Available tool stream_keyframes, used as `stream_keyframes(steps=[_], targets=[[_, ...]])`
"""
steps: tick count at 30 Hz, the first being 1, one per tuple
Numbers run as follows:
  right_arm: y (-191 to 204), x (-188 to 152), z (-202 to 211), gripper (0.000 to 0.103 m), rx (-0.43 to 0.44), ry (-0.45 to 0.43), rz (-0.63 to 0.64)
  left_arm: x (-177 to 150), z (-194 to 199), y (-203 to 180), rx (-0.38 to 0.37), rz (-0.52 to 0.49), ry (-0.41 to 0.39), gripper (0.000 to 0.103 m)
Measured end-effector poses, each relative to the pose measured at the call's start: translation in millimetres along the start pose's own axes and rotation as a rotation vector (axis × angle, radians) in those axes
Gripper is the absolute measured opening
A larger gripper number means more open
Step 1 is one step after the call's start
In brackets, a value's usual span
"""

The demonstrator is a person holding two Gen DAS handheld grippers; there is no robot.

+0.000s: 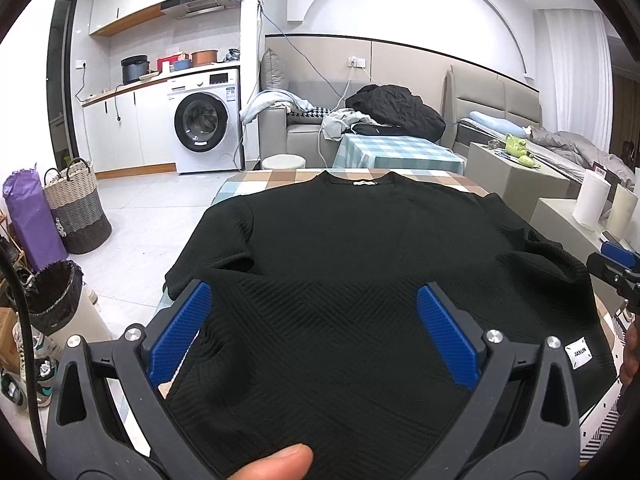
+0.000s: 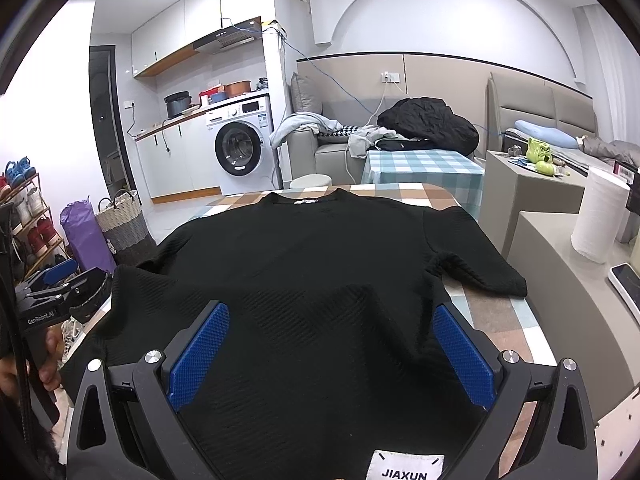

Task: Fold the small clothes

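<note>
Knitwear fills both views: a black short-sleeved ribbed top (image 1: pixel 340 264) lies spread flat on a table covered with a brown, white and pale-blue checked cloth (image 1: pixel 280 178), its neckline at the far edge and its hem toward the cameras. A small white neck label (image 1: pixel 365 182) shows at the collar, and a white hem tag (image 2: pixel 406 466) reading JIAXUN sits near the bottom edge. Both sleeves lie out to the sides, the one on the right slightly rumpled (image 2: pixel 480 272).

The left gripper (image 1: pixel 314 328) is released, its blue-padded fingers (image 1: pixel 182 332) spread wide above the left part of the hem, with fabric visible between them and nothing clamped. A thumb tip (image 1: pixel 276 462) shows at the bottom of that view. The right gripper (image 2: pixel 332 354) is likewise spread wide over the right part of the hem, its blue pads (image 2: pixel 462 356) apart and holding nothing. Whether either set of fingers touches the cloth cannot be told.

Beyond the table stand a white washing machine (image 1: pixel 202 120), a sofa with a heap of dark clothing (image 1: pixel 396 110), and a second table in a teal checked cloth (image 1: pixel 396 152). A woven laundry basket (image 1: pixel 76 208) and a purple bag (image 1: pixel 30 216) sit on the floor at left; a paper towel roll (image 2: pixel 598 216) stands on a ledge at right.
</note>
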State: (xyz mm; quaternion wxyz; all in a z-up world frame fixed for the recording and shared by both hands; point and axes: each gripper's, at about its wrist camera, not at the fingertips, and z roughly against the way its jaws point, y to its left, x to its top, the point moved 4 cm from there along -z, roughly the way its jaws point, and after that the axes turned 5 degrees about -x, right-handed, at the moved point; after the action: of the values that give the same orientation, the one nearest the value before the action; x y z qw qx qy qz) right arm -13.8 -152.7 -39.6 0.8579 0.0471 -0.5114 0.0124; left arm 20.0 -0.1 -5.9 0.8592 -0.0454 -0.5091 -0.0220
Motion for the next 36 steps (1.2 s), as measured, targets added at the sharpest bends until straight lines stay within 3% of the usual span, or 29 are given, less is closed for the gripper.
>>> stream_keyframes(steps=[15, 36], targets=[[6.4, 1.3, 4.1, 0.103, -0.001, -0.015, 0.024, 1.5, -4.7, 8.9, -0.018, 0.032, 0.037, 0.102], [7.1, -2.0, -0.4, 0.103, -0.010, 0.003, 0.010, 4.3, 0.3, 8.2, -0.010, 0.030, 0.031, 0.102]])
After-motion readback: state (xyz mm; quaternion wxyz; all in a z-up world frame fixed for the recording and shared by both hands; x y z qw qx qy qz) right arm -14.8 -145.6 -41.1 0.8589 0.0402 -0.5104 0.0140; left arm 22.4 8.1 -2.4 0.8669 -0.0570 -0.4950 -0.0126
